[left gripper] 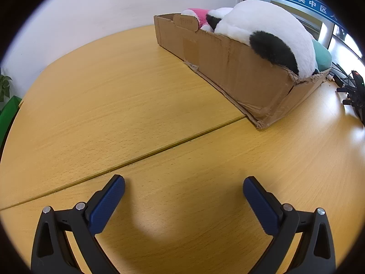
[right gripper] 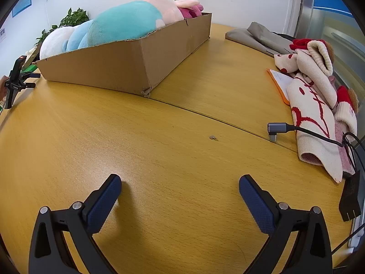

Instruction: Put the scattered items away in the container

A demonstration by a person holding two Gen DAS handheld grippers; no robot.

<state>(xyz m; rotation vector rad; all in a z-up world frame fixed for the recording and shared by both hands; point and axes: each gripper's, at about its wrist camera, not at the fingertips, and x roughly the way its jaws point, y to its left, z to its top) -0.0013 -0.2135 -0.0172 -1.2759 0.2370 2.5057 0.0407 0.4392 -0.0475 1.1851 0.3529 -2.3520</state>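
Observation:
A long cardboard box (left gripper: 239, 68) (right gripper: 127, 66) stands on the wooden table (left gripper: 114, 105), full of plush toys. In the left wrist view a white and black plush (left gripper: 267, 25) and a pink one (left gripper: 198, 14) bulge over the rim. The right wrist view shows a teal plush (right gripper: 125, 20) and a pink one (right gripper: 164, 4) in it. My left gripper (left gripper: 183, 182) hangs open over bare wood, well short of the box. My right gripper (right gripper: 180, 181) is open too, nothing between its blue pads (right gripper: 103, 203).
A pile of cream and red knitted cloth (right gripper: 317, 105) lies at the table's right edge, with a grey cable plug (right gripper: 277, 130), an orange-edged notebook (right gripper: 279, 82) and grey fabric (right gripper: 260, 34) nearby. A black phone stand (right gripper: 14, 82) (left gripper: 355, 93) stands beside the box. A plant (right gripper: 70, 19) sits behind.

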